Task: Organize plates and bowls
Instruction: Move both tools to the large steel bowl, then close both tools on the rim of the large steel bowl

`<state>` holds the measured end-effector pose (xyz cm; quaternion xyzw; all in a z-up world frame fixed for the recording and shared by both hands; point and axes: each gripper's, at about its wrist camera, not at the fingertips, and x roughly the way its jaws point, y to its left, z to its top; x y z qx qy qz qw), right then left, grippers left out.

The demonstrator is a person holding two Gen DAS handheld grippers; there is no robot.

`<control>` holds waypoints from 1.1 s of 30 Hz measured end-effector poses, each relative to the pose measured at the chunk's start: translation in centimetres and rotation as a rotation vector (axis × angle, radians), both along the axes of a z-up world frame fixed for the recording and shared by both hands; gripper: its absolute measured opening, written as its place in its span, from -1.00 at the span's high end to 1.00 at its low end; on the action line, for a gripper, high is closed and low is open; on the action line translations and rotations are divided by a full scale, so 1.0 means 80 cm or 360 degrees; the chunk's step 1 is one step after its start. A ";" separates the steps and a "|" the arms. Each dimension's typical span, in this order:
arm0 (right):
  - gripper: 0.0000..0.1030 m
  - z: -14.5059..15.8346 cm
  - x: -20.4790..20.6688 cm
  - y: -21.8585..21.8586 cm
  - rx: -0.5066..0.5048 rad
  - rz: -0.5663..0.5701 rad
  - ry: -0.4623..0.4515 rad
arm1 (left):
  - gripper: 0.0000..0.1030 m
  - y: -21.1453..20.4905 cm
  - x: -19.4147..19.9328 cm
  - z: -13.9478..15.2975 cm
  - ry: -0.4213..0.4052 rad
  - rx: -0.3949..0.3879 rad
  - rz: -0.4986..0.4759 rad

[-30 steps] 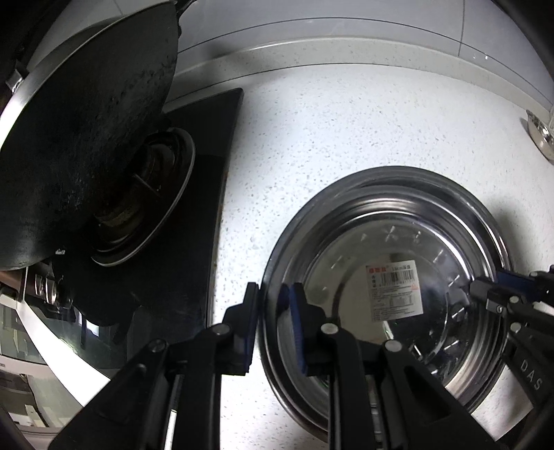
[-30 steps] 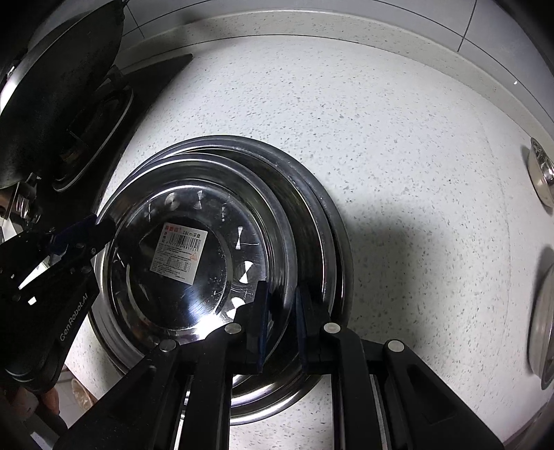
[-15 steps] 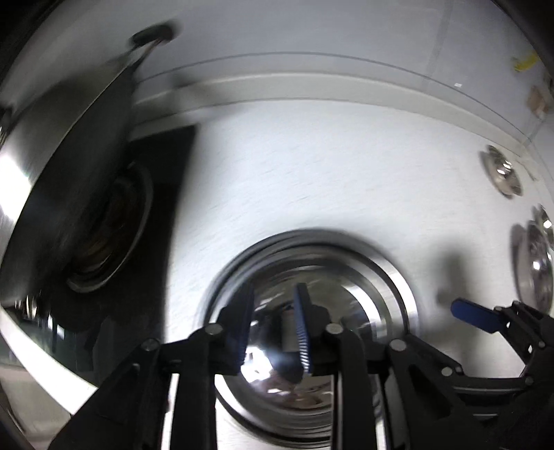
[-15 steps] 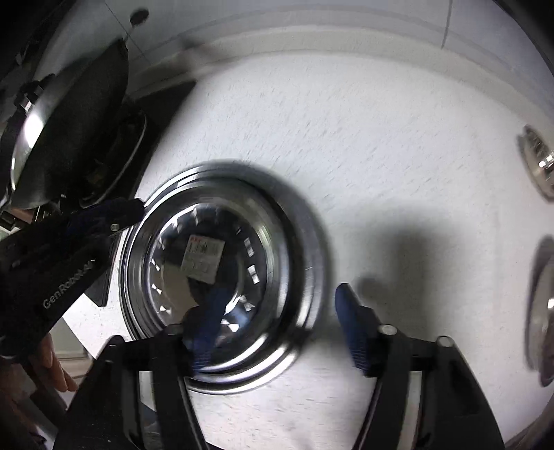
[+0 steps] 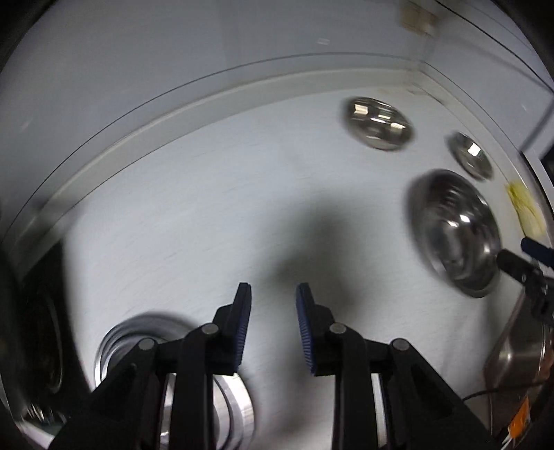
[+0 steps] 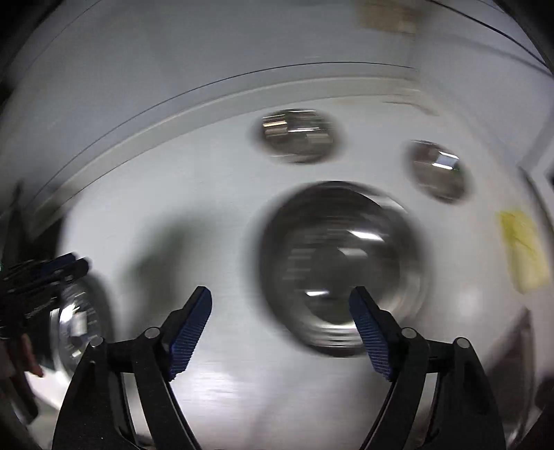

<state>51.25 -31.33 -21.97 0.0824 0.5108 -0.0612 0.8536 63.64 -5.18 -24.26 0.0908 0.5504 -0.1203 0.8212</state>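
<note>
Left wrist: white counter [image 5: 207,214] against a pale wall [image 5: 138,69], steel bowls [image 5: 453,235] scattered; left gripper [image 5: 273,304] narrowly parted, right gripper [image 6: 280,308] wide, both empty.

A pale, speckled table [image 5: 194,221] fills most of both views, blurred by motion. A raised light-coloured backsplash ledge [image 5: 214,93] curves along its far edge, with a smooth grey wall [image 5: 138,45] above. At the far left, a dark stovetop with a round burner [image 5: 48,349] meets the table. A yellow cloth or sponge [image 6: 523,252] lies flat near the right edge. A beige patch [image 5: 417,19] sits high on the wall.
</note>
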 end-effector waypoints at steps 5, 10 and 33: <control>-0.55 -0.028 -0.010 -0.085 0.0025 -0.0242 0.0089 | 0.50 -0.107 0.017 -0.011 0.0086 -0.0045 -0.0193; -0.55 -0.052 -0.006 -0.116 0.0098 -0.0291 0.0112 | 0.50 -0.177 0.030 -0.027 0.0158 -0.0047 -0.0270; -0.55 -0.112 0.026 -0.135 0.0319 -0.0283 0.0195 | 0.48 -0.218 0.077 -0.087 0.0300 0.0032 -0.0175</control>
